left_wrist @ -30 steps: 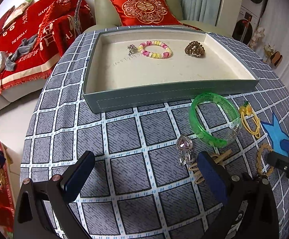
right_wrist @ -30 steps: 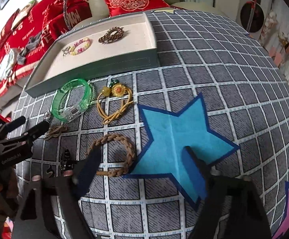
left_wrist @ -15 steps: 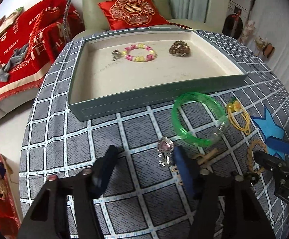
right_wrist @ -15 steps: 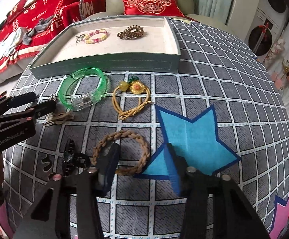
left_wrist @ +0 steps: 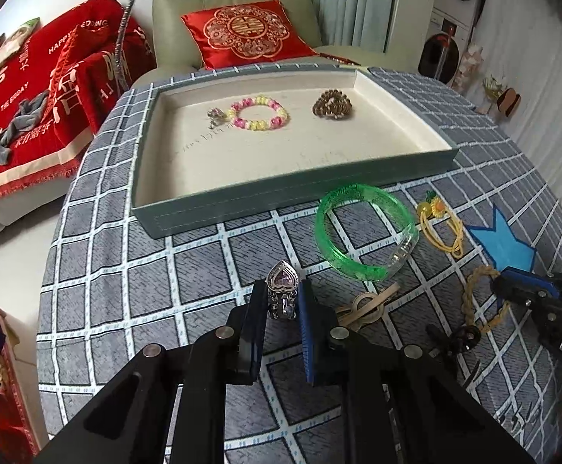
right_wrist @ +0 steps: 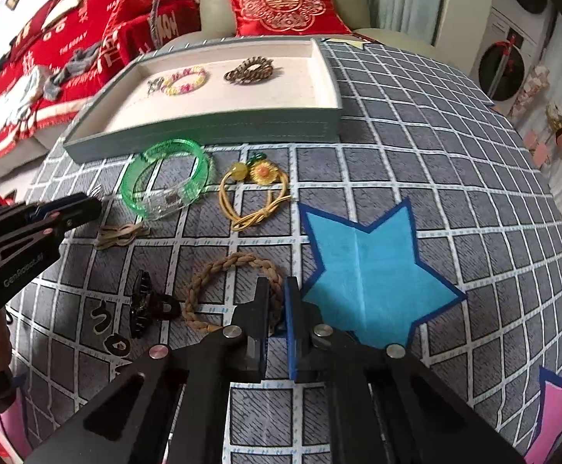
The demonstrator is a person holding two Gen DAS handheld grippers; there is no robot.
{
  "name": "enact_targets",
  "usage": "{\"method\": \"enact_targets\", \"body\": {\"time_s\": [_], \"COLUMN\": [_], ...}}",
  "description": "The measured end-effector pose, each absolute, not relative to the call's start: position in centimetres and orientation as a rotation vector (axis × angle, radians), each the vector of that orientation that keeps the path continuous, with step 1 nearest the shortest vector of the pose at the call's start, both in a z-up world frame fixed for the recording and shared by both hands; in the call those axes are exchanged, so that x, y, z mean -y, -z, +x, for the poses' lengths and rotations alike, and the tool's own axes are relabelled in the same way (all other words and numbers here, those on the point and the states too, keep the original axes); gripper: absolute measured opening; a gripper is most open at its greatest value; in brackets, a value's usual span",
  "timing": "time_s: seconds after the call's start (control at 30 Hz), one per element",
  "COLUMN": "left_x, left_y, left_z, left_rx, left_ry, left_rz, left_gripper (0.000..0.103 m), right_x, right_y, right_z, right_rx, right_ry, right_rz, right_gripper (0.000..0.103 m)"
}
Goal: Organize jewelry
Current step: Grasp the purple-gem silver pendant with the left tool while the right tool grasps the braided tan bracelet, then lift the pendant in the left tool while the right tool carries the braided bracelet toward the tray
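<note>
While three pieces already lie in the grey-green tray (left_wrist: pixel 292 197) — one small silver charm (left_wrist: pixel 216 115), one pink-and-yellow bead bracelet (left_wrist: pixel 259 113) and one brown coiled hair tie (left_wrist: pixel 332 104) — seven more sit on the checked tablecloth (left_wrist: pixel 126 270) in front of it. The left gripper (left_wrist: pixel 281 301) is closed down to a narrow gap on one silver heart pendant (left_wrist: pixel 282 290), its two blue pads pressing the piece from either side, with the heart end poking out past the fingertips. The right gripper (right_wrist: pixel 277 301) is pinched nearly closed on the near edge of one braided rope bracelet (right_wrist: pixel 234 290), just beside the single blue star (right_wrist: pixel 369 270) on the cloth. Loose on the cloth are one green bangle (right_wrist: pixel 164 181) just in front of the tray, one yellow cord with a flower charm (right_wrist: pixel 257 197) beside it, one tan knotted tie (right_wrist: pixel 122 234), one black claw clip (right_wrist: pixel 147 305) and one small dark curled piece (right_wrist: pixel 103 315), too small to identify.
</note>
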State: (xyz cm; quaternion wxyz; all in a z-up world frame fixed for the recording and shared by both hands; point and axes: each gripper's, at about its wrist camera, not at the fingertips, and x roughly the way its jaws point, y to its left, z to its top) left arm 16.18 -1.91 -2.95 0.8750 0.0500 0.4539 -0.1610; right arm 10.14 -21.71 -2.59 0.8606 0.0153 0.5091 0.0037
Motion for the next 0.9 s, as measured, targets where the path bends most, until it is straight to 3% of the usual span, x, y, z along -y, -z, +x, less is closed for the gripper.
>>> {"method": "enact_targets", "body": {"time_s": [0.9], "left_x": [-1.1], "left_y": [-3.1], "left_z": [16.8], "left_rx": [-0.809], "left_ry": [0.334], "left_rz": [-0.026], "left_gripper": [0.031], "right_x": [23.2], "right_y": [-5.1], "right_z": [11.6], "right_rx": [-0.918], "right_ry": [-0.098], "right_rz": [0.137], "right_gripper": [0.008]}}
